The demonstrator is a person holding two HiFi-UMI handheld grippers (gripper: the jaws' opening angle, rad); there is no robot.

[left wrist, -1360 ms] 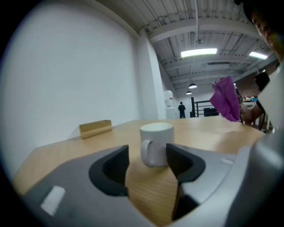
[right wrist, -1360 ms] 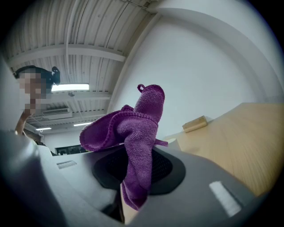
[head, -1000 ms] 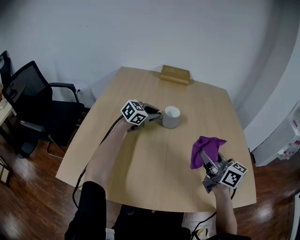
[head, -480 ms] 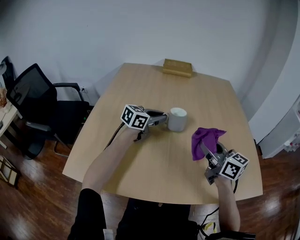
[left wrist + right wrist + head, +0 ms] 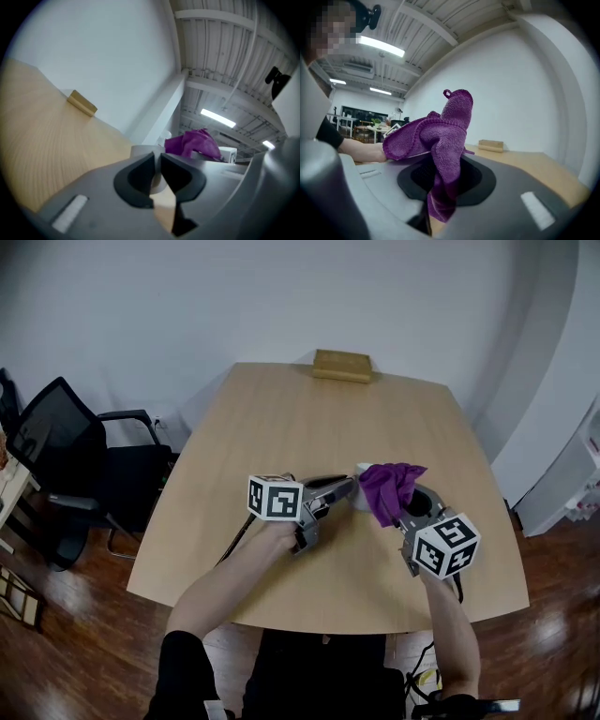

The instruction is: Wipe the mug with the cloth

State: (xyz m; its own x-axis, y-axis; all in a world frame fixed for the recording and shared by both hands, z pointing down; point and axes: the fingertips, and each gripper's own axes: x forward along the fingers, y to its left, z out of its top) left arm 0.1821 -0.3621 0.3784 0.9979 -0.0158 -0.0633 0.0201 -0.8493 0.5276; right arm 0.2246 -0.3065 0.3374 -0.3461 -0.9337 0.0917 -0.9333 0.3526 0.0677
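The white mug point(image 5: 360, 495) is up off the table point(image 5: 281, 418), mostly hidden behind the purple cloth point(image 5: 389, 486). My left gripper point(image 5: 349, 487) reaches in from the left and is shut on the mug. Its jaws have just been closing, and a sliver of the mug point(image 5: 143, 151) shows between them in the left gripper view point(image 5: 157, 161). My right gripper point(image 5: 400, 512) is shut on the cloth point(image 5: 440, 136), which bunches up over its jaws point(image 5: 440, 187). The cloth lies against the mug's right side.
A small wooden block point(image 5: 342, 365) lies at the table's far edge, also seen as the block point(image 5: 83, 103) and the block point(image 5: 491, 146). A black office chair point(image 5: 66, 456) stands left of the table. A cable hangs from the left forearm.
The left gripper carried the mug toward me and to the right. The right gripper brought the cloth up and left until it met the mug. Both grippers rolled.
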